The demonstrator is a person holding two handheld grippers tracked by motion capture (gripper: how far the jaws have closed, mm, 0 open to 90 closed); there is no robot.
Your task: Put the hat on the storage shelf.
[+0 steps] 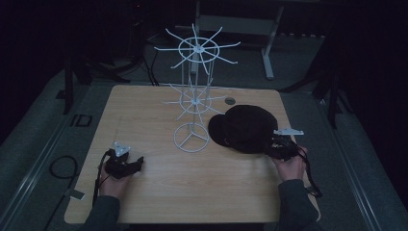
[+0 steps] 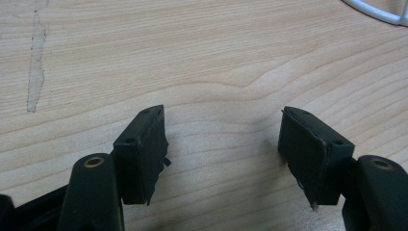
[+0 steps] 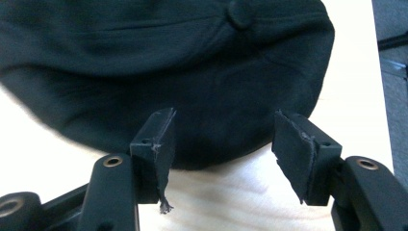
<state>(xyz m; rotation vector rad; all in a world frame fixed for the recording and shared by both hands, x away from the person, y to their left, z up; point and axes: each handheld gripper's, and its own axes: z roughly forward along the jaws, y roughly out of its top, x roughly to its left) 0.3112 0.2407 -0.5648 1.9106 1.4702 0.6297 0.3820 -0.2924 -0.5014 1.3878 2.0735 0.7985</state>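
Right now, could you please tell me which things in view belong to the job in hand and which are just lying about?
In the job: black fabric cap; right gripper, jaws open at its edge.
Lying about: white wire hanging rack; left gripper, open over bare table.

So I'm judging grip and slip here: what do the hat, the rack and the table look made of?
The hat looks like soft matte black cloth, with seams and a covered top button. The rack looks like thin white-coated wire, probably metal. The table shows pale wood grain with a smooth finish, possibly laminate.
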